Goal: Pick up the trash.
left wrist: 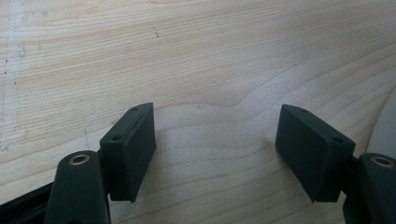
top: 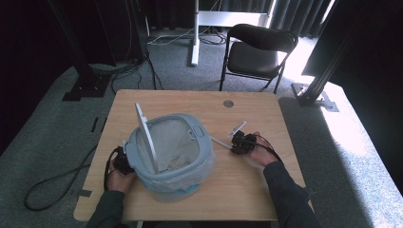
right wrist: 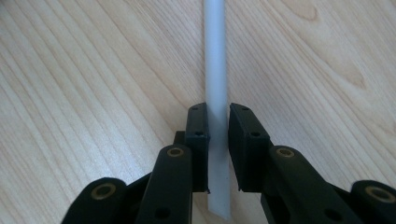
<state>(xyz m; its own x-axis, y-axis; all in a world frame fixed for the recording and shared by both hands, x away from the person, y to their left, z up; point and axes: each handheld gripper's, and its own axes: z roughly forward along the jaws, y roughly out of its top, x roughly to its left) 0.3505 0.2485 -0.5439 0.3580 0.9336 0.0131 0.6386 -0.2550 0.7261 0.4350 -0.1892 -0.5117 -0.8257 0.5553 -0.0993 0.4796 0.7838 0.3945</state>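
Note:
A pale blue-grey bin lined with a clear bag stands on the wooden table, left of centre, its flap lid tipped up on edge. My left gripper rests against the bin's left side; in the left gripper view it is open over bare wood, with the bin's pale edge at the right. To the right of the bin, my right gripper is shut on a thin white stick. In the right gripper view the stick runs straight out between the jaws, low over the table.
A round cable hole sits near the table's far edge. Beyond the table stand a black chair and a white post. Cables trail over the carpet at the left.

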